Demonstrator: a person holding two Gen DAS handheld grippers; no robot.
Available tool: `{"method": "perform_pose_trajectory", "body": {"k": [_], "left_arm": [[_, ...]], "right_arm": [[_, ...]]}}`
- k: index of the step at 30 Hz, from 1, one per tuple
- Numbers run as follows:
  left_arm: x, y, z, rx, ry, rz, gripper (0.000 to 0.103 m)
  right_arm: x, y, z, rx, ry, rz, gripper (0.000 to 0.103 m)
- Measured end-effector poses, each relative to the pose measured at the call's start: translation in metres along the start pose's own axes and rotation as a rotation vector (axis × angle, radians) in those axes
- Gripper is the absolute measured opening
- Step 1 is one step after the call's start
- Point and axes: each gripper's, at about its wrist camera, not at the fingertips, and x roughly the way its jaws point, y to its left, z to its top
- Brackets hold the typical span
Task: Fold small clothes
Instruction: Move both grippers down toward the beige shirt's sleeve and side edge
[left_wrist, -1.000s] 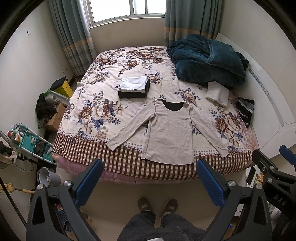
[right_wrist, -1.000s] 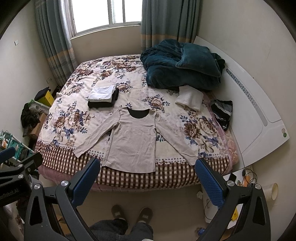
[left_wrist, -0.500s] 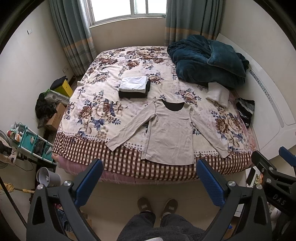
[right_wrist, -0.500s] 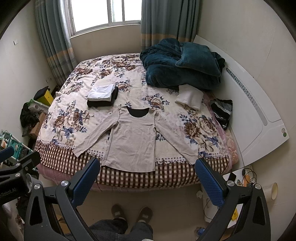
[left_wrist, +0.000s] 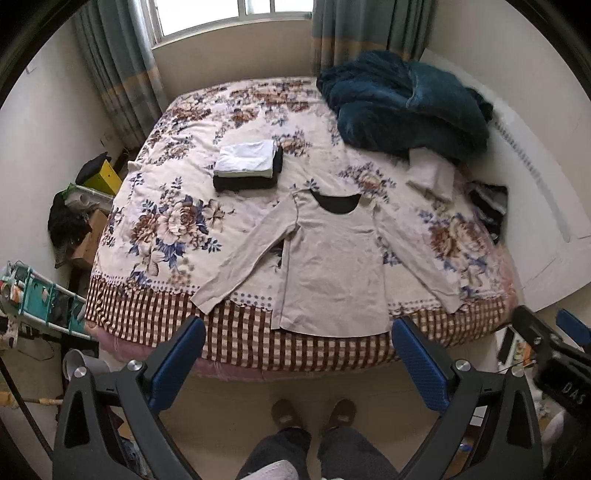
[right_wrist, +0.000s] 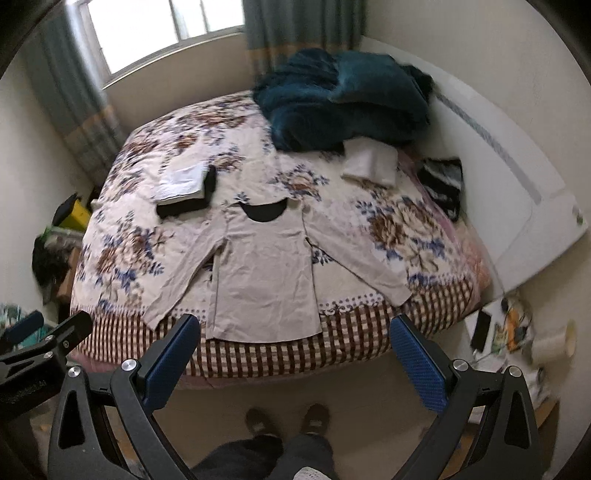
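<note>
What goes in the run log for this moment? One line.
stage: pre-grasp | left gripper: open, empty | right gripper: open, empty | beige shirt: flat, unfolded on bed

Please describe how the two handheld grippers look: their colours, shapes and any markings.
Both are alike. The left gripper and the right gripper have black angular frames with triangular cut-outs, silver bolts, and long fingers faced with blue textured pads. White lettering marks the right gripper's body, seen in the left view; it is partly cut off.

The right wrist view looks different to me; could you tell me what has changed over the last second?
The right gripper swung left and tilted, blurring its view; the left gripper barely shifted. Nothing was grasped: both are open. The beige long-sleeved top lies spread flat on the floral bedspread.
</note>
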Motion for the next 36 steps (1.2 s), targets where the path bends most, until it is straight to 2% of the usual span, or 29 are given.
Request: {"method": "perform_pose_trajectory", "body": {"k": [4, 11, 13, 18, 21, 27, 33, 36], "left_arm": [[0.064, -0.011, 0.024, 0.027, 0.025, 0.022, 0.103], [0.181, -0.054, 0.062, 0.026, 0.100, 0.078, 0.103], [0.222, -0.072, 0.072, 0.033, 0.130, 0.102, 0.103], [0.313, -0.119, 0.081, 0.084, 0.221, 0.154, 0.103], [0.369, -0.140, 0.074, 0.122, 0.285, 0.181, 0.103], [0.480, -0.170, 0.048, 0.193, 0.403, 0.214, 0.103], [0.546, -0.177, 0.035, 0.195, 0.475, 0.204, 0.103], [0.561, -0.171, 0.033, 0.176, 0.499, 0.175, 0.103]], "right_arm": [[0.072, -0.025, 0.009, 0.103, 0.034, -0.066, 0.103], [0.238, -0.117, 0.021, 0.320, 0.140, -0.146, 0.103], [0.298, -0.156, 0.023, 0.406, 0.186, -0.133, 0.103], [0.418, -0.241, 0.020, 0.570, 0.292, -0.078, 0.103], [0.472, -0.283, 0.005, 0.670, 0.337, -0.090, 0.103], [0.526, -0.343, -0.044, 0.898, 0.391, -0.075, 0.103], [0.560, -0.369, -0.087, 1.100, 0.386, -0.046, 0.102], [0.574, -0.375, -0.106, 1.206, 0.377, -0.043, 0.091]]}}
